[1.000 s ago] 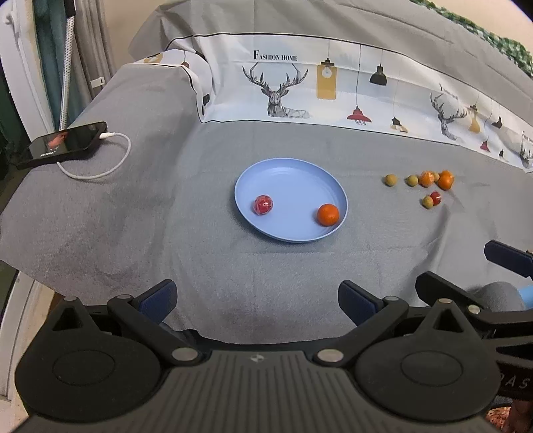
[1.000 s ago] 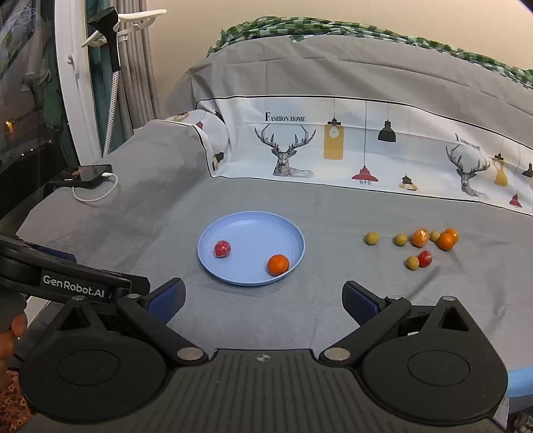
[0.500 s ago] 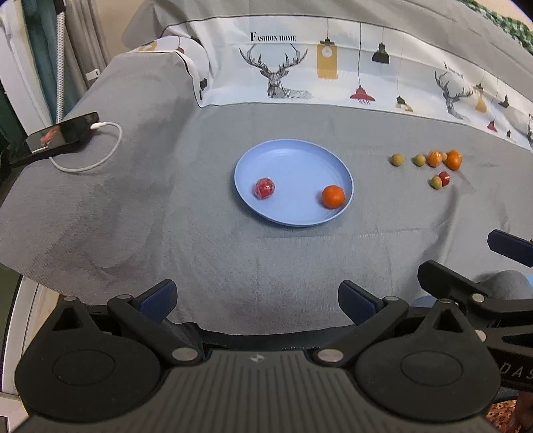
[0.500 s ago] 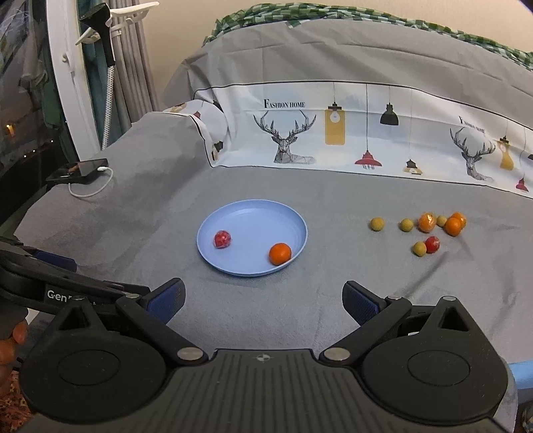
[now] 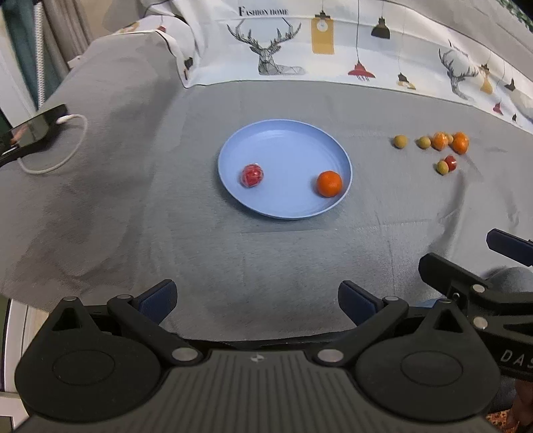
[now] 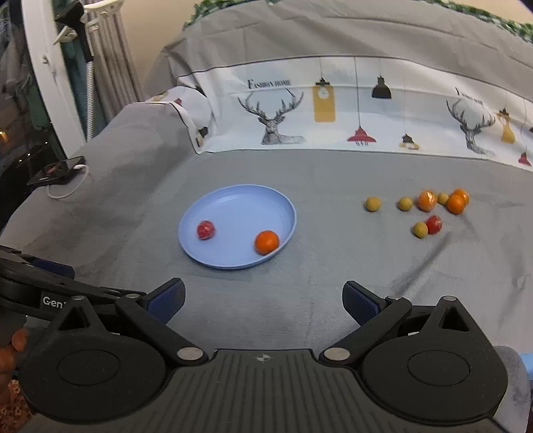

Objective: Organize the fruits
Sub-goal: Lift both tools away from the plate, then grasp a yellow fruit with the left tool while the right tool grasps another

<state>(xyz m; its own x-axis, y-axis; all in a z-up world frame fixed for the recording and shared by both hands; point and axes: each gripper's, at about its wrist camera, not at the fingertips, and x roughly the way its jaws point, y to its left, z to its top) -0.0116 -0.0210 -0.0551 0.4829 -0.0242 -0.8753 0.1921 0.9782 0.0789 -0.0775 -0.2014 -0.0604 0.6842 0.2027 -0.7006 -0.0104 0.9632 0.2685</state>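
The right wrist view takes in a white window frame (image 6: 50,100) and curtains (image 6: 113,66) at far left, plus the green checked cloth (image 6: 483,13) along the top edge; the left wrist view crops these tighter but shows the other tool's black linkage and blue pad (image 5: 509,248) at its right edge.

A round, smooth, shallow blue plate (image 5: 286,140) lies on a grey woven bedsheet (image 5: 133,200) with a white printed band of stags and lamps (image 5: 333,43). On the plate sit a red fruit in shiny wrap (image 5: 252,175) and a matte orange (image 5: 329,184) near the rim, well apart. Off to the right, loose on the sheet, lies the cluster of small fruits (image 6: 429,208): dull yellow-green balls, glossy orange ones and one red. A dark phone (image 5: 31,128) with a looped white cable (image 5: 56,146) rests at the sheet's left edge.

The left hand-held gripper (image 5: 256,301) is spread wide, blue pads apart, holding nothing and hovering over the sheet's near edge. The right hand-held gripper (image 6: 263,301) is likewise released and empty, its ribbed blue pads clear of every fruit.
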